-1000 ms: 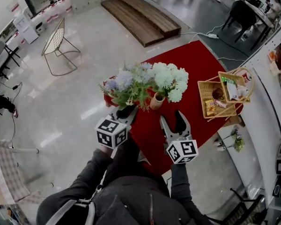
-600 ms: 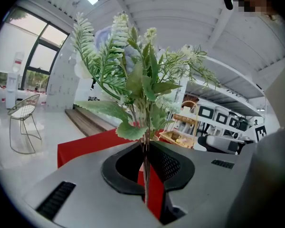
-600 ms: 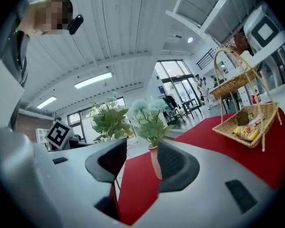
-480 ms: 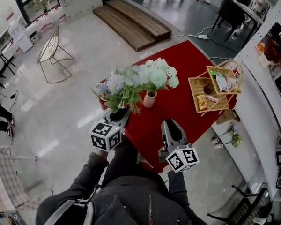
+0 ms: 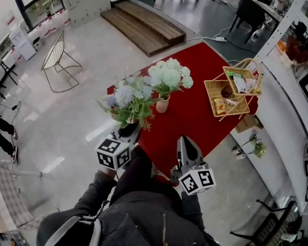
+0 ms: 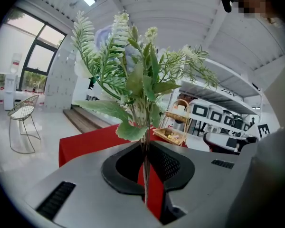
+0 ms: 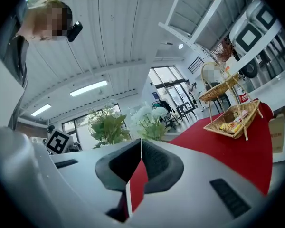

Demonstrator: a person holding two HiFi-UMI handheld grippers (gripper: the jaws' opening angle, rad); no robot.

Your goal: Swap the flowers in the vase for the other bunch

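— Start at the left gripper (image 6: 145, 145). What has it got?

— Its jaws are nearly together, pinching the thin stems of the leafy bunch (image 6: 133, 75). The stems run up out of the jaw seam. The blue and purple heads are topmost and lean away from the person.

— And where does that bunch sit?

— Over the near left edge of the red table (image 5: 195, 111), just left of the vase (image 5: 162, 105). Its leaves reach close to the vase; I can't tell whether they touch.

— The vase itself?

— Upright, towards the left edge of the table. The white flowers (image 5: 169, 76) stand in it, stems vertical, heads up.

— The right gripper (image 7: 141, 148)?

— Its jaws have just been closing and now meet, with nothing between them. It hangs over the near edge of the table and points towards the far side, well apart from the vase.

— Room to move?

— Red cloth stretches between the vase and the basket (image 5: 227, 97), which sits at the right edge. White shelving (image 5: 287, 86) runs close along that side. Left of the table is pale floor (image 5: 66, 117). A wire chair (image 5: 56, 55) stands well off, and a wooden platform (image 5: 143, 27) lies beyond the far corner.
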